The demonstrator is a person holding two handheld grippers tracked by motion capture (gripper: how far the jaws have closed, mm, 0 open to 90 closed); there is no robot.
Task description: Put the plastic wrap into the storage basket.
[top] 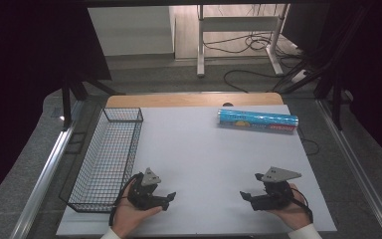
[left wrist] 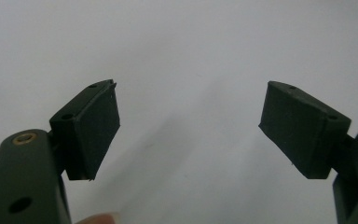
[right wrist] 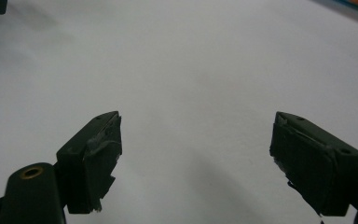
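The left gripper (top: 166,198) rests at the near left of the white table (top: 199,149), jaws apart with nothing between them. The right gripper (top: 246,195), at the near right, also stands apart and empty. A blue foil-wrapped tube (top: 257,120) lies on its side at the far right, well apart from both. A black wire basket (top: 107,159) stands along the left edge, just beside the left gripper.

Blue tube, far right, lying flat.
Shiny blue foil-wrapped tube (top: 257,120) on its side on the white table top, long axis running left-right, slightly tilted w/ right end a bit nearer. Yellow print mid-body, red label patch at right end. Sits near the far edge, well apart from anything else, nothing touching it.
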